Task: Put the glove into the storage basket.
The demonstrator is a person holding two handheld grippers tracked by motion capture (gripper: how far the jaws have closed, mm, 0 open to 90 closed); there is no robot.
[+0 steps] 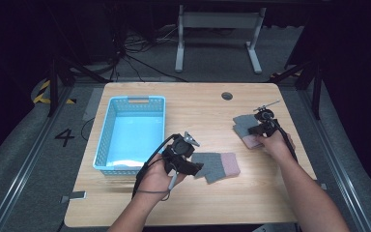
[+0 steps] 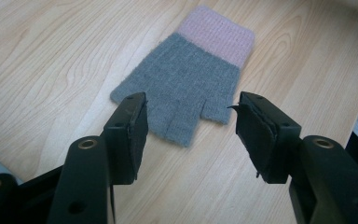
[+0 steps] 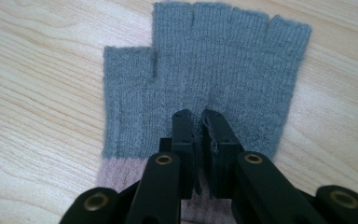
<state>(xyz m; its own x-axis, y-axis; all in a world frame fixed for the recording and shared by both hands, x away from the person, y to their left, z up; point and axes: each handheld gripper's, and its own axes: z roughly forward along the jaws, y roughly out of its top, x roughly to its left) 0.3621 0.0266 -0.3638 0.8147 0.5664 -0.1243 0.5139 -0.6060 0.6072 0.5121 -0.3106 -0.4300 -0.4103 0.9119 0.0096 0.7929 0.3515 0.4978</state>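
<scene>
Two fingerless knit gloves, grey with pink cuffs, lie flat on the wooden table. One glove lies in the front middle. My left gripper is open just short of its finger ends, with nothing between the jaws. The other glove lies at the right. My right gripper points down onto its palm near the cuff, jaws drawn almost together and pinching the grey knit between the pads.
A light blue plastic basket stands on the table's left side, close beside my left hand. A round cable hole sits near the far edge. Bare wood lies between the two gloves.
</scene>
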